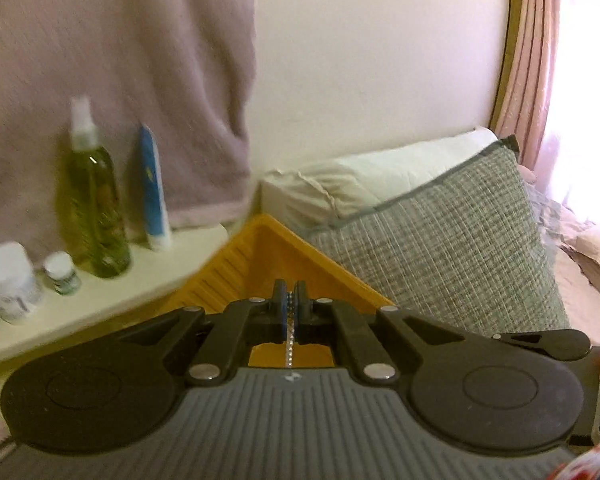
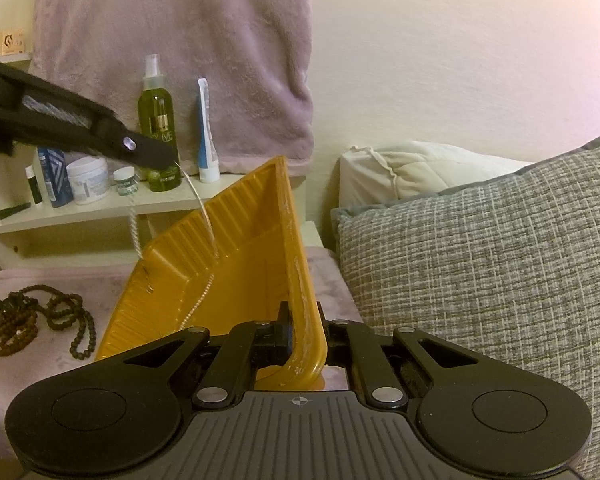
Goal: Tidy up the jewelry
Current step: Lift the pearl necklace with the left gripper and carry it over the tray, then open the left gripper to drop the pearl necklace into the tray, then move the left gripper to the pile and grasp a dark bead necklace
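My left gripper [image 1: 289, 304] is shut on a thin silver chain [image 1: 289, 346] and holds it above the orange tray [image 1: 260, 256]. In the right wrist view the left gripper [image 2: 168, 160] comes in from the left, and the silver chain [image 2: 208, 224] hangs from it down into the tray. My right gripper [image 2: 302, 332] is shut on the near rim of the orange tray [image 2: 236, 256] and holds it tilted up on edge. A dark beaded necklace [image 2: 40, 320] lies on the pink cloth at the left.
A white shelf [image 2: 100, 208] behind holds a green spray bottle [image 2: 156, 120], a blue tube [image 2: 206, 136], jars and small bottles. A grey checked pillow [image 2: 480, 264] and a white pillow [image 2: 412, 168] lie at the right. A pink towel [image 2: 180, 48] hangs on the wall.
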Action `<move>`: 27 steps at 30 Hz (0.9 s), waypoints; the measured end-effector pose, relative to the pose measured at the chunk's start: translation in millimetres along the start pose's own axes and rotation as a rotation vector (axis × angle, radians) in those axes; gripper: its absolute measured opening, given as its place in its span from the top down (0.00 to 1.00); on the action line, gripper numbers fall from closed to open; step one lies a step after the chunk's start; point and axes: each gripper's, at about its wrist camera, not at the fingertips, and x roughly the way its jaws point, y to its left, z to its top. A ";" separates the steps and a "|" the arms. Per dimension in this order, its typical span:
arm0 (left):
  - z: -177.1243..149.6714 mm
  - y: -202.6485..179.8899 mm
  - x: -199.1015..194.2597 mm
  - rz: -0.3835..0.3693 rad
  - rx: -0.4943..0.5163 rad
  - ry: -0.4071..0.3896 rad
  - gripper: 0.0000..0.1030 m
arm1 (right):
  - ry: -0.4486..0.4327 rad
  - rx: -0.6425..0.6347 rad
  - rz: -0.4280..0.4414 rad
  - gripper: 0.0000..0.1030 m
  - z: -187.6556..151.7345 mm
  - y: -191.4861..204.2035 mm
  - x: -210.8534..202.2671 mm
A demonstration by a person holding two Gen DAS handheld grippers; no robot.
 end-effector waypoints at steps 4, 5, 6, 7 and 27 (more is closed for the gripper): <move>-4.6 -1.6 8.3 0.002 -0.002 0.023 0.92 | 0.003 0.005 0.002 0.93 -0.8 -0.7 -0.3; -5.6 -1.0 8.3 0.005 -0.002 0.022 0.92 | 0.004 0.007 0.002 0.93 -1.2 -0.8 -0.3; -6.7 0.8 6.6 0.010 -0.003 0.020 0.92 | 0.004 0.007 0.003 0.93 -1.4 -0.8 -0.4; -6.7 3.2 5.5 0.018 -0.008 0.016 0.92 | 0.004 0.008 0.003 0.93 -1.5 -0.8 -0.7; -94.8 143.7 -128.8 0.518 -0.262 -0.059 0.77 | 0.010 0.013 -0.002 0.93 -5.5 -1.2 -1.4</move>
